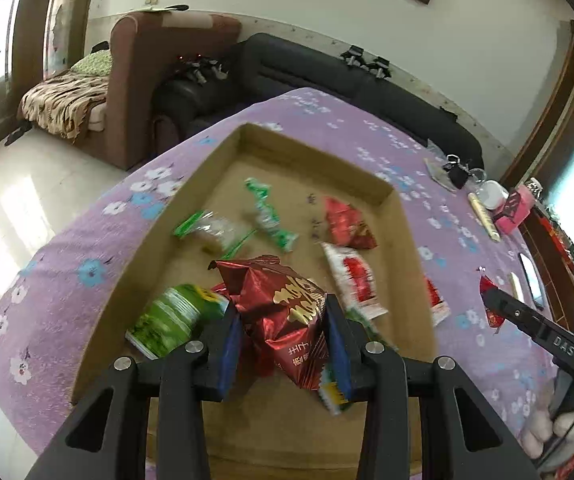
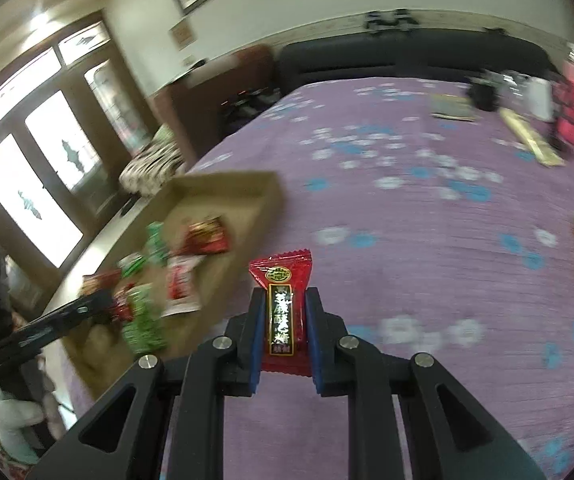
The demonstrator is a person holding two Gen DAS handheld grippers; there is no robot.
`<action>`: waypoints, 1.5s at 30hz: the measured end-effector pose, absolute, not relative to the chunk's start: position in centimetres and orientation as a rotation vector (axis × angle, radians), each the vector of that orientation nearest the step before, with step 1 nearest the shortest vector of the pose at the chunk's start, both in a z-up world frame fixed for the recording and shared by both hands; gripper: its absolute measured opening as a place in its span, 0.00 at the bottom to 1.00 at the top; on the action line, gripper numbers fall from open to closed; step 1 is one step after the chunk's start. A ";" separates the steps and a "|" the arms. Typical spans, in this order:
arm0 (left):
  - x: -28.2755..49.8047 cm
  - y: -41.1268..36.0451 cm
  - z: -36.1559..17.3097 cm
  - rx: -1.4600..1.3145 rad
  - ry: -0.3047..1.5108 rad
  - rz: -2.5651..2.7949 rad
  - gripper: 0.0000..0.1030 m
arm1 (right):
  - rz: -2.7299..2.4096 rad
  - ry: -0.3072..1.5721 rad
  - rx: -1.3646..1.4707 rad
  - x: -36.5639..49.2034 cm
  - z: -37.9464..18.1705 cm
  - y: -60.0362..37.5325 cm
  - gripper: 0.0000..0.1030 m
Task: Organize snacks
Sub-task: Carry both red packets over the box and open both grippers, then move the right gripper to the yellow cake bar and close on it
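The left gripper [image 1: 283,332] holds a crumpled dark red foil snack bag [image 1: 283,308] between its fingers, above the near end of the cardboard tray [image 1: 135,248]; the bag's sealed end points ahead and up-left of the fingertips, and its lower corner is cut off behind the right finger. The right gripper [image 2: 286,320] has its fingers pressed narrow on a red candy packet [image 2: 283,312], long axis running straight out along the fingers, top seal past the tips, over the purple flowered surface [image 2: 407,240]. The tray's contents left of those fingers are blurred.
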State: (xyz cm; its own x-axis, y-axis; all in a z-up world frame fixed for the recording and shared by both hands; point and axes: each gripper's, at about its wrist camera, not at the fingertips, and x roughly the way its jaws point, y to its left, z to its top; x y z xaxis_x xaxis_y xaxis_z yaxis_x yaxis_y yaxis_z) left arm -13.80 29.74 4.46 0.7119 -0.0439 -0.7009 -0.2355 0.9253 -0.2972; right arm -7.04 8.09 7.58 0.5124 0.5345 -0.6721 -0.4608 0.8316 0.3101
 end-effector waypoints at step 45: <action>-20.8 18.8 15.8 -0.219 0.495 -0.114 0.96 | 0.405 0.757 0.253 -12.7 9.0 -2.3 0.47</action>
State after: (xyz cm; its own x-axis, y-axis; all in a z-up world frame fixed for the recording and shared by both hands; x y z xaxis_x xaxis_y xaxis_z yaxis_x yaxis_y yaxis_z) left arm -20.78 18.84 15.81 0.8744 -0.1615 -0.4576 0.0557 0.9702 -0.2359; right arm -12.66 -2.35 9.00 0.6553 0.4424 -0.6122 -0.2630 0.8934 0.3642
